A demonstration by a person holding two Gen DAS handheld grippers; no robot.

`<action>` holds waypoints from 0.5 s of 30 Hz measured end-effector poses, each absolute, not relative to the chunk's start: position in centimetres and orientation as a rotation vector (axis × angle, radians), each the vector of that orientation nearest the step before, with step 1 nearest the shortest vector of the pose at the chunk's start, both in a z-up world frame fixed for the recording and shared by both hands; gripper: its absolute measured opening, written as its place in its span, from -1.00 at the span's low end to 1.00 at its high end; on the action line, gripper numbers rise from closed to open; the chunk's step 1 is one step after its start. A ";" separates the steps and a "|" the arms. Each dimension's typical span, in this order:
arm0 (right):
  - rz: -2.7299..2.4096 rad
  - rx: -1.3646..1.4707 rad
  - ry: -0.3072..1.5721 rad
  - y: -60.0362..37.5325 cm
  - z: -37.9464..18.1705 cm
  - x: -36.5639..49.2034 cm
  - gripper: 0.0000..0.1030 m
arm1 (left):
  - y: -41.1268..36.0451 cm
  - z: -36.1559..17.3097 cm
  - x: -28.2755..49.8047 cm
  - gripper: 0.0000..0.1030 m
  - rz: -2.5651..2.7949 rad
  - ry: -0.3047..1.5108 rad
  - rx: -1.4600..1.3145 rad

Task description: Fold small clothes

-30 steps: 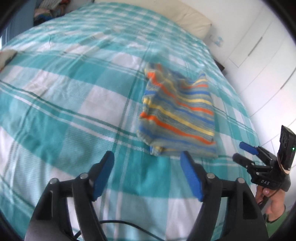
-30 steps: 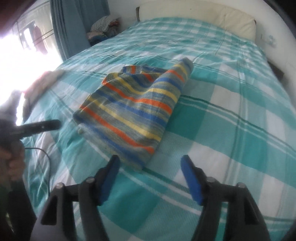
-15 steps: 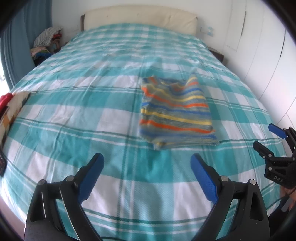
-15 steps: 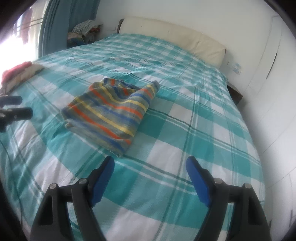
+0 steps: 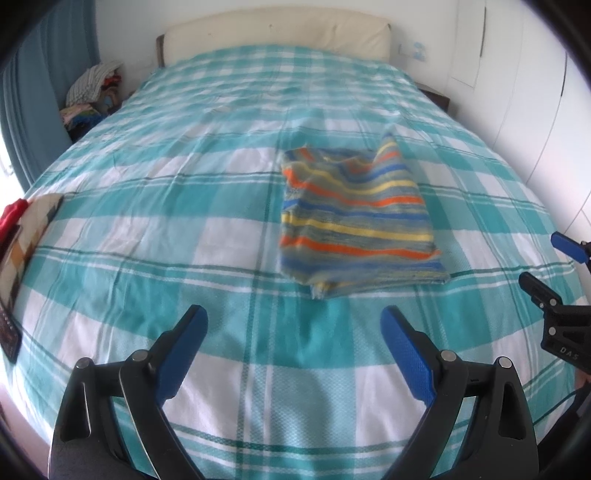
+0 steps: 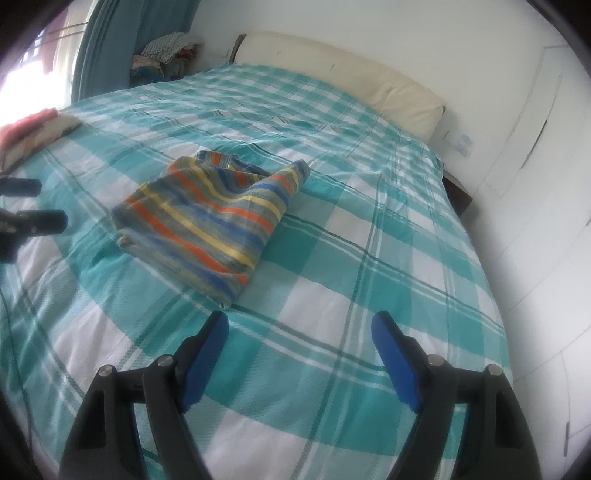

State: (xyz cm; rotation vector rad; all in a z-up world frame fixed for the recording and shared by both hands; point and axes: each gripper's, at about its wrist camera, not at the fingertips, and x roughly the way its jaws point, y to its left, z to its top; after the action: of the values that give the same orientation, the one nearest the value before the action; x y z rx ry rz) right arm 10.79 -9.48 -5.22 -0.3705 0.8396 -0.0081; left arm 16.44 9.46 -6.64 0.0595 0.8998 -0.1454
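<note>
Folded striped garment ahead, hand-held gripper apart

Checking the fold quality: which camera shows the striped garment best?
The left wrist view: the striped garment lies nearly square-on, all edges visible. The right wrist view shows it obliquely, its far corner raised.

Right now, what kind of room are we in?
Most likely a bedroom: a large bed under a teal-and-white checked cover, a cream padded headboard, and white wardrobe doors alongside.

Both the left gripper and right gripper have black plastic frames, silver screws and textured blue fingertip pads; white "DAS" lettering marks one.
</note>
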 end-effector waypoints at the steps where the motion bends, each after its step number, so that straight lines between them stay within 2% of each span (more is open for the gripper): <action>1: -0.006 -0.368 0.844 -9.5 -5.4 10.9 0.54 | 9.5 -6.8 16.6 0.85 -0.138 0.902 0.062; 15: 0.036 -0.253 0.904 -10.6 -8.4 12.0 0.58 | 10.1 -7.5 17.3 0.89 -0.056 0.860 0.090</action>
State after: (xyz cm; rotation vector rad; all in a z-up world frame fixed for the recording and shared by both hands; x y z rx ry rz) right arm 11.97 -10.62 -8.40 -0.2532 0.9041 0.0360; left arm 17.25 10.06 -7.53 0.0897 0.8599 -0.0558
